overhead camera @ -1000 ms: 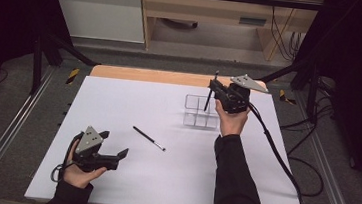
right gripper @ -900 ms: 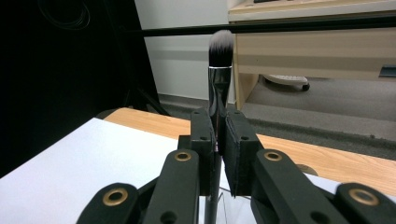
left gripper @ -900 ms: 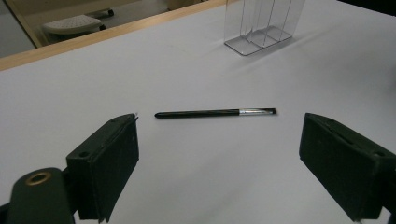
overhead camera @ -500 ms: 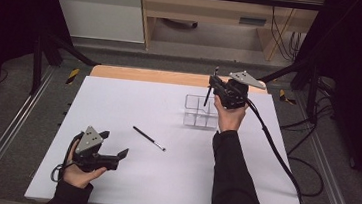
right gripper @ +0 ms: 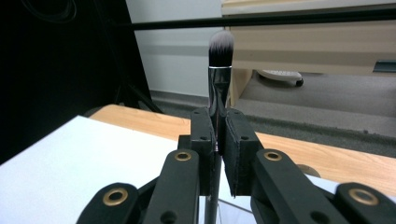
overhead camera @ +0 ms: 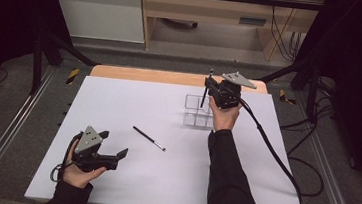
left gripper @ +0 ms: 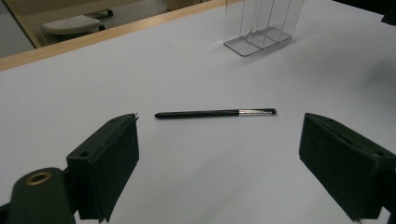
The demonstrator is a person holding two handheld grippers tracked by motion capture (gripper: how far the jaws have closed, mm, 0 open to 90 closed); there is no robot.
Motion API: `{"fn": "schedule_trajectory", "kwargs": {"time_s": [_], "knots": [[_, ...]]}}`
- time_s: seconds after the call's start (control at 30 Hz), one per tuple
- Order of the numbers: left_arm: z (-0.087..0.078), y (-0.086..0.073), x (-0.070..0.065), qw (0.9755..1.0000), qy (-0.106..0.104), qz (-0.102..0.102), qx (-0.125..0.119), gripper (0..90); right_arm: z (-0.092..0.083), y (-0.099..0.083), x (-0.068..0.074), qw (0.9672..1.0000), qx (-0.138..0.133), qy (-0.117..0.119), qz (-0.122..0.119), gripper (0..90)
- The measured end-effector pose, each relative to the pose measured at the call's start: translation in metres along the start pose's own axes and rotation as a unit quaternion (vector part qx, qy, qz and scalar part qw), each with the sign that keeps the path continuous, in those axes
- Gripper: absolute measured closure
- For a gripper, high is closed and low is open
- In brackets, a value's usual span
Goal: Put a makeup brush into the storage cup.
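My right gripper [overhead camera: 209,87] [right gripper: 218,128] is shut on a makeup brush [overhead camera: 206,90] [right gripper: 219,70], held upright with its grey-tipped bristles up, right above the clear divided organizer [overhead camera: 195,114] [left gripper: 261,23] at the back of the white table. A thin black brush [overhead camera: 149,138] [left gripper: 215,113] lies flat in the middle of the table. My left gripper [overhead camera: 114,152] [left gripper: 219,163] rests near the front left, open, jaws wide apart, pointed at the thin brush, which lies a short way beyond them.
The white sheet [overhead camera: 119,101] covers the table, with a wooden strip [overhead camera: 141,74] along its far edge. The right gripper's cable [overhead camera: 270,146] trails off the right side. Metal frame rails [overhead camera: 10,131] flank the table.
The right gripper with its brush has shifted slightly left and back over the organizer. The left gripper and the thin brush have stayed put.
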State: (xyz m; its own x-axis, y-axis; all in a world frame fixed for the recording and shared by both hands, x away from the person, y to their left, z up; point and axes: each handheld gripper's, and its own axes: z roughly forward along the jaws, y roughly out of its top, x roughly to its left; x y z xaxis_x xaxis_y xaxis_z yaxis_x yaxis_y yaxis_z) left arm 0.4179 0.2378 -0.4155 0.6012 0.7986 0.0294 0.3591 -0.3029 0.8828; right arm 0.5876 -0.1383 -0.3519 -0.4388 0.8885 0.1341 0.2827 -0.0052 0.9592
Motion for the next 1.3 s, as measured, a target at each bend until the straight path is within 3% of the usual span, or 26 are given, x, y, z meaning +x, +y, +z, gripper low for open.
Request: {"fn": "schedule_trajectory", "kwargs": {"time_s": [0.97,1.3], "knots": [[0.0,0.0,-0.001,1.0,-0.001,0.003,0.0,11.5,0.009,-0.034,-0.001,0.9995,0.031,-0.007,0.004,83.8],[0.001,-0.001,-0.001,1.0,-0.001,0.003,0.002,11.5,0.01,-0.047,0.001,0.9988,0.047,-0.009,-0.006,83.6]]}}
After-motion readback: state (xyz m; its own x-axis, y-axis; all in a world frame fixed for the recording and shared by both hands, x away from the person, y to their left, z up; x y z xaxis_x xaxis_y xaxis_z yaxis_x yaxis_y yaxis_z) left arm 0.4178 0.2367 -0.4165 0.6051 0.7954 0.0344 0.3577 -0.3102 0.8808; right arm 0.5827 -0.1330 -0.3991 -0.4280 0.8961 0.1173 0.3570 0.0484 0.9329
